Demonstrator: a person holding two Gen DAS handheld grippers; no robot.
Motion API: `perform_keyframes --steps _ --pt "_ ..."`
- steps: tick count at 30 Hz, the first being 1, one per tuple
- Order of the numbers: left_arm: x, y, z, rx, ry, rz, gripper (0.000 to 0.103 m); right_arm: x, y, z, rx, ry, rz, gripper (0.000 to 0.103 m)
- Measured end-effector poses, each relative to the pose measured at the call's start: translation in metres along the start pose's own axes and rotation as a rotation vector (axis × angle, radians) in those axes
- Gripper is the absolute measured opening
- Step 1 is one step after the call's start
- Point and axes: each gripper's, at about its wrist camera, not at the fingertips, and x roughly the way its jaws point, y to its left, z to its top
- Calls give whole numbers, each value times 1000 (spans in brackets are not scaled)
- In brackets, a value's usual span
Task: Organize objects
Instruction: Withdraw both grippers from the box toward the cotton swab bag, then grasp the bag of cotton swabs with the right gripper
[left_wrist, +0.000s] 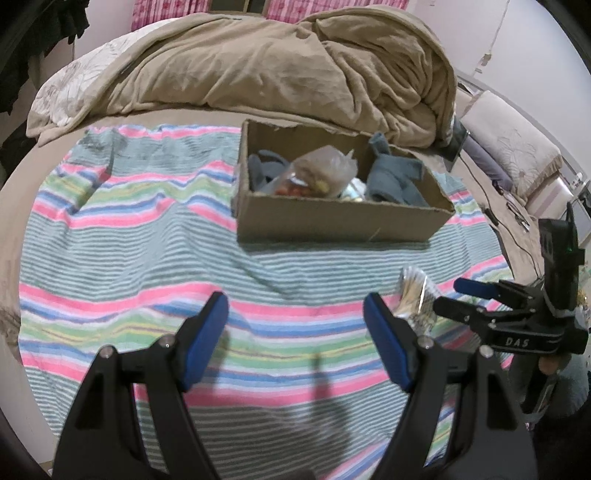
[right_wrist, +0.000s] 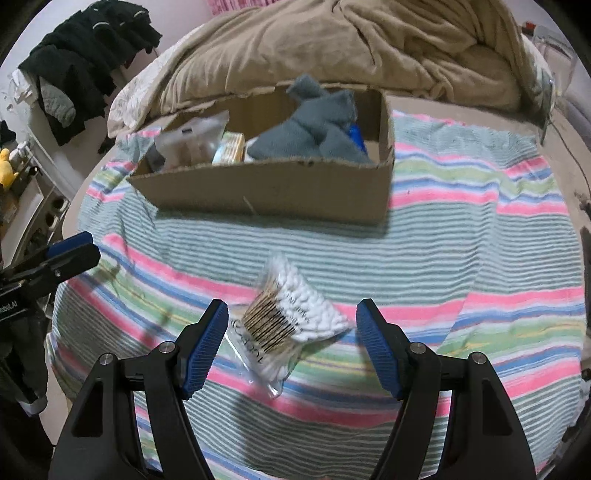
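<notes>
A clear bag of cotton swabs (right_wrist: 288, 325) lies on the striped towel (right_wrist: 461, 258), between the open fingers of my right gripper (right_wrist: 291, 317), not gripped. It also shows in the left wrist view (left_wrist: 415, 302), just left of the right gripper (left_wrist: 448, 299). An open cardboard box (right_wrist: 266, 188) stands behind it and holds grey cloths (right_wrist: 317, 129), a plastic bag and small packets. In the left wrist view the box (left_wrist: 332, 218) holds a clear bag of snacks (left_wrist: 317, 173). My left gripper (left_wrist: 295, 321) is open and empty over the towel (left_wrist: 129, 258).
A heap of tan blanket (left_wrist: 277, 62) lies behind the box on the bed. Dark clothes (right_wrist: 81, 62) hang at the far left. Cables (left_wrist: 491, 206) and pillows (left_wrist: 517, 147) lie off the towel's right side.
</notes>
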Motion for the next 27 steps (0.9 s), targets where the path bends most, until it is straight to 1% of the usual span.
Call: perform_keyframes --steps 6,13,17,19,20,23,27 --pt "4 7 -7 -16 18 -2 77 18 5 -9 6 64 -6 75" --pt "6 13 -7 -31 10 -4 77 26 16 -2 -1 55 15 75" --pt "6 14 -7 -31 11 -6 77 38 25 -2 -41 77 -14 75" --pt "6 15 -7 -34 12 -6 77 47 28 -8 -67 105 -36 64" --pt "5 16 -7 -34 11 -4 77 49 30 -11 -82 111 -37 53" --pt "5 17 -6 -36 9 1 77 46 34 -14 -114 106 -21 45" --pt "5 17 -4 -36 4 2 77 37 31 -11 -114 92 -12 43"
